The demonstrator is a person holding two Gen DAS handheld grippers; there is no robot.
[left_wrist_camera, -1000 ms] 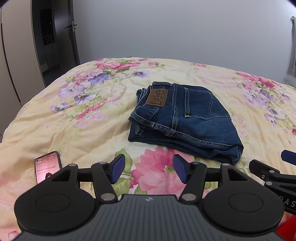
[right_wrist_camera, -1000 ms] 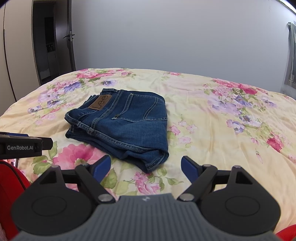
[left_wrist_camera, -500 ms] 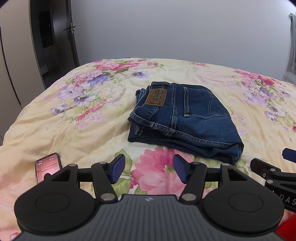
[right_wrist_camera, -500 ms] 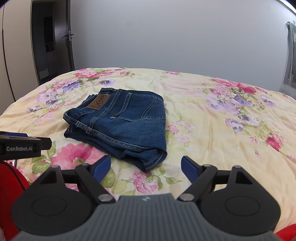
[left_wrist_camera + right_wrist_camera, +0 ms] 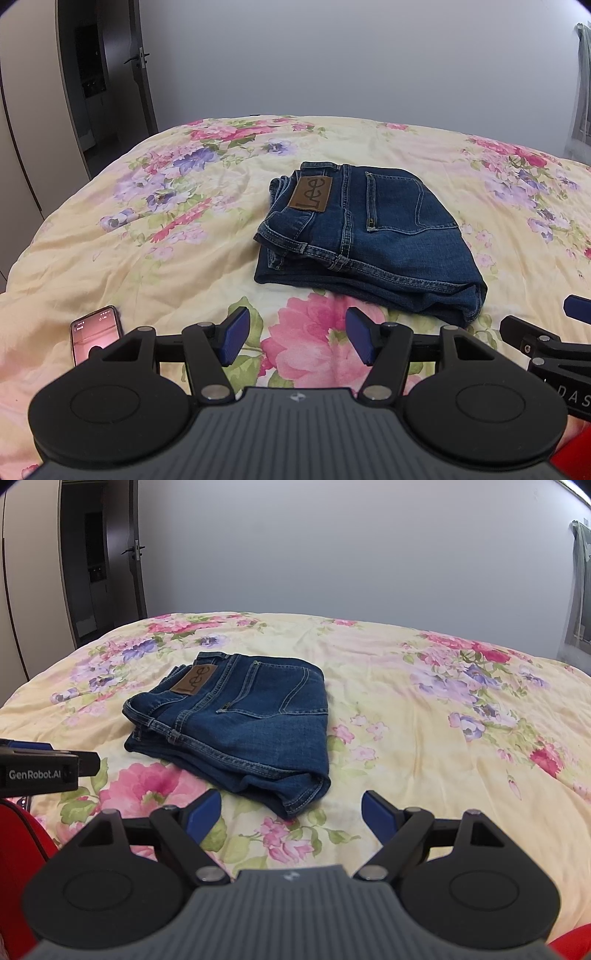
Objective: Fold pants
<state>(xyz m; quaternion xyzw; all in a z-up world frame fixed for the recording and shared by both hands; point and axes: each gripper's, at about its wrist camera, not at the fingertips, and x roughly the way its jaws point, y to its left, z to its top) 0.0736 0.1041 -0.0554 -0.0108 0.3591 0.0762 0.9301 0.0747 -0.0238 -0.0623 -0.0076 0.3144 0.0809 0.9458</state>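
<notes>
The left gripper (image 5: 293, 336) had its jaws spread wide, holding nothing, above the floral bed cover (image 5: 155, 258) at the lower centre of the frame. The right gripper (image 5: 291, 812) likewise stood wide open and empty. The folded jeans (image 5: 373, 236) lay mid-frame on the bed; a phone (image 5: 96, 332) lay at lower left

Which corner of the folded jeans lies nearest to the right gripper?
The hem corner of the jeans, just ahead of the open right gripper; the corner with the leather patch is farthest.
</notes>
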